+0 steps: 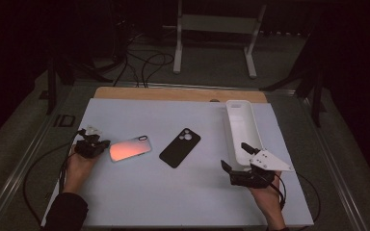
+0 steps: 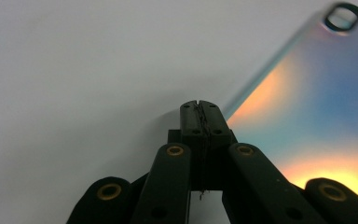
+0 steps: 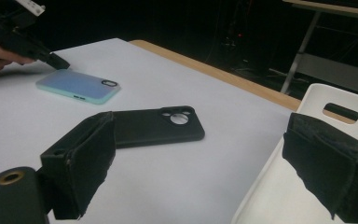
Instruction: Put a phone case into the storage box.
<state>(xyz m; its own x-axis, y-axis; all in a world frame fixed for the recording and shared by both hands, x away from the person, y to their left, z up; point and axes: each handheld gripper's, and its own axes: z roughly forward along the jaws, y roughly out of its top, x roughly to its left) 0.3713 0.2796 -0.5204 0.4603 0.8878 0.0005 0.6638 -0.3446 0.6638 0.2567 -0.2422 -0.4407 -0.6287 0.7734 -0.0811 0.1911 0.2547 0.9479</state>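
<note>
Two phone cases (image 1: 179,147) between tongs, left tongs (image 1: 107,144) touching iridescent case (image 1: 130,148)

Overall light: dim; around my worktop (image 1: 125,202) the room falls to near black.
Brightest area: the pale worktop, lit evenly from above.
Glare: the iridescent phone case (image 1: 130,148) throws an orange-pink sheen, with blue beside it in my left tongs' view.
Shadows: soft, faint under the black case (image 1: 179,147).
Focus: my right tongs (image 3: 205,172) look blurred up close; the high view is grainy.
</note>
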